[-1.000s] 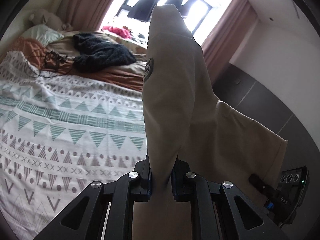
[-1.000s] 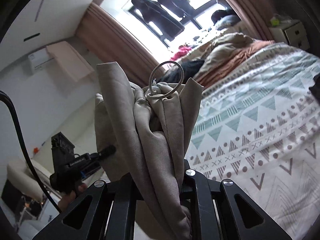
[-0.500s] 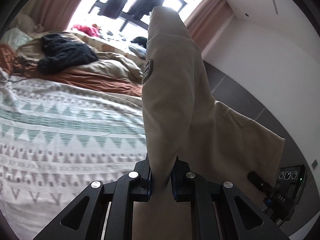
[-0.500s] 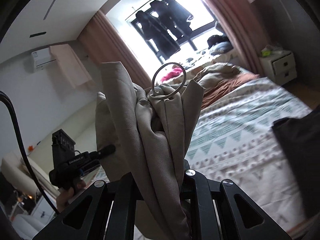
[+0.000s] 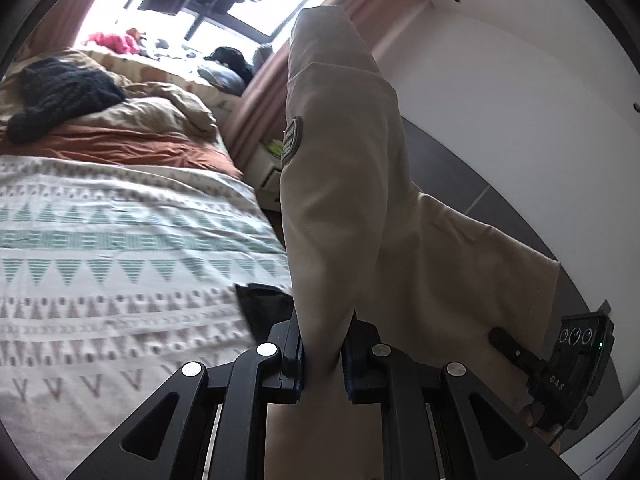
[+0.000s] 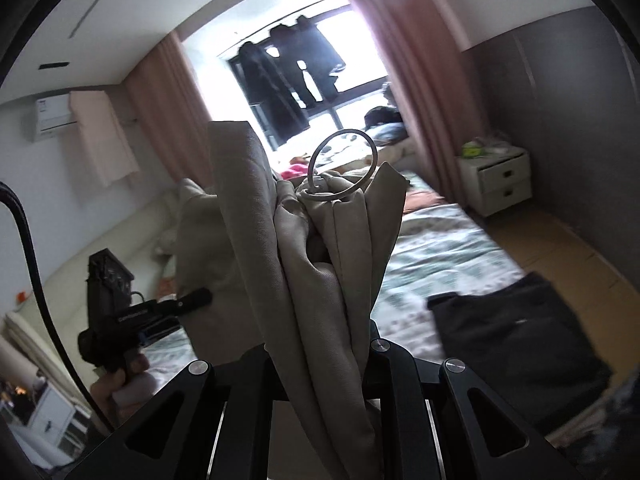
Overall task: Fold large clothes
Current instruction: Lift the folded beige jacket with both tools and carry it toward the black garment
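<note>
Your left gripper (image 5: pixel 323 354) clamps one part of the beige garment (image 5: pixel 340 208); your right gripper (image 6: pixel 320 344) pinches a bunched part by its metal ring (image 6: pixel 344 164). The garment hangs above the bed (image 5: pixel 120 248).

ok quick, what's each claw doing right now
left claw: closed on the beige garment
right claw: closed on a bunched part of the same garment, by its metal ring
</note>
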The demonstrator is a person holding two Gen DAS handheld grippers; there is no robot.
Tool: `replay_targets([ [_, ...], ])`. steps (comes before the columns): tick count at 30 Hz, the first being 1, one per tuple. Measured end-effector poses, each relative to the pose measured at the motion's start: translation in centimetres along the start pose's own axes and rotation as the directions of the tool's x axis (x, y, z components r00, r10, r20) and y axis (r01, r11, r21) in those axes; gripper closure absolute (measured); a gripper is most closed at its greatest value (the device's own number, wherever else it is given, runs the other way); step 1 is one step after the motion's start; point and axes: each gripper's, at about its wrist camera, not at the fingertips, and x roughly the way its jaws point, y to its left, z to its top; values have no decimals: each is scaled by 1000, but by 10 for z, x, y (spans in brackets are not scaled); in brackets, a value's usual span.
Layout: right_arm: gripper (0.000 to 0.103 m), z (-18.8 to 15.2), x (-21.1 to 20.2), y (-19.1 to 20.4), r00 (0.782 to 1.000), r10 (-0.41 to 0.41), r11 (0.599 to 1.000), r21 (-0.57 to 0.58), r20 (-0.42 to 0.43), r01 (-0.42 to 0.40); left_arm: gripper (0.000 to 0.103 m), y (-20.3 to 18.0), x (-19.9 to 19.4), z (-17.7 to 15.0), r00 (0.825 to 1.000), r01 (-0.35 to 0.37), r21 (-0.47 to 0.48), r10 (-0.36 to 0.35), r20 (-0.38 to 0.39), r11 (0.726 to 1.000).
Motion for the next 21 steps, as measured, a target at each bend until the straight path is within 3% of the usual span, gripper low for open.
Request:
replay_targets([
  [6, 91, 23, -24, -42, 995, -102, 995, -15, 1, 102, 88, -27, 48, -8, 997, 43, -27, -45, -63, 999],
  [13, 91, 47, -41, -75, 973, -230, 971, -66, -10, 229, 88, -49, 98, -21, 988, 82, -44, -87, -129, 996],
  [21, 91, 62, -28, -113, 941, -332, 942, -66, -62, 329, 88, -53, 156, -32, 963, 112, -92, -131, -234, 989],
])
